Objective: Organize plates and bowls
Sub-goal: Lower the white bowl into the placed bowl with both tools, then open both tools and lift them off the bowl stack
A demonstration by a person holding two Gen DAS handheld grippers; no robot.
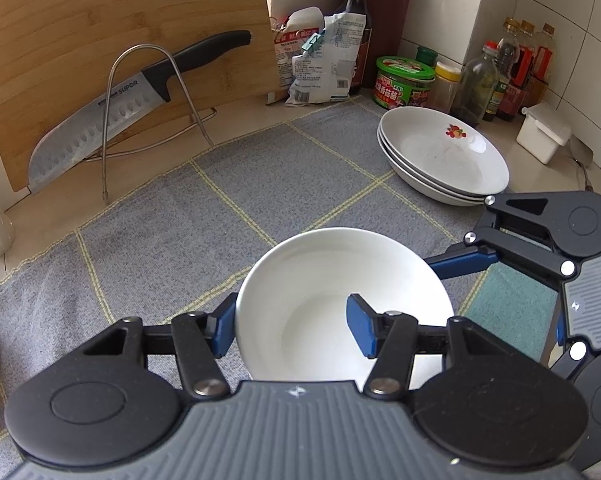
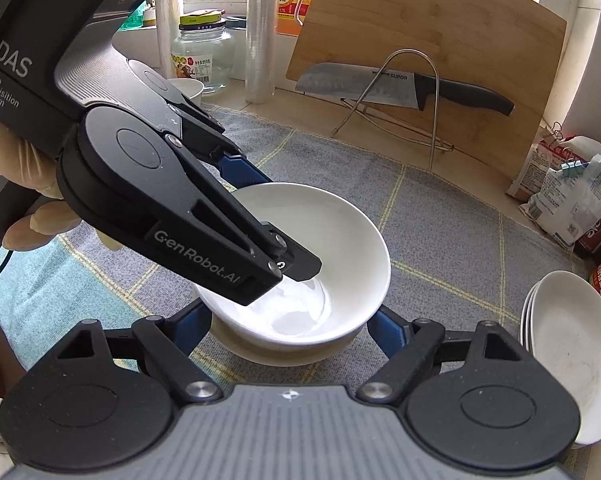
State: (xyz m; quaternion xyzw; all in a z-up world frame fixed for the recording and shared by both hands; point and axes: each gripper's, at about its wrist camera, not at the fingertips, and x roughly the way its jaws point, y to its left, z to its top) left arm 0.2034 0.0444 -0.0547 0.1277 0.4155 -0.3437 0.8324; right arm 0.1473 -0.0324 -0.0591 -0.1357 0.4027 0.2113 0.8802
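Two white ceramic bowls [image 2: 300,264] sit one inside the other near the middle of the grey checked cloth [image 1: 148,224] that covers the worktop [image 1: 240,124]. Behind and to the left of them the cloth is bare up to the wire rack [image 1: 148,100], which holds a steel knife with a black handle [image 1: 112,112] against the bamboo cutting board [image 1: 100,20]. On the right, well apart from the bowls, a stack of white shallow plates [image 1: 444,156] lies near the far right corner of the cloth, just in front of the jars and bottles [image 1: 480,72] along the tiled wall.

The left gripper [image 1: 296,326] has its blue fingers [image 1: 362,330] set across the rim of the upper bowl, one outside the wall and one inside, and the wall is pinched between them. The right gripper [image 2: 292,330] has its blue fingers [image 2: 388,330] spread wide on both sides of the lower bowl; whether they touch it cannot be told.
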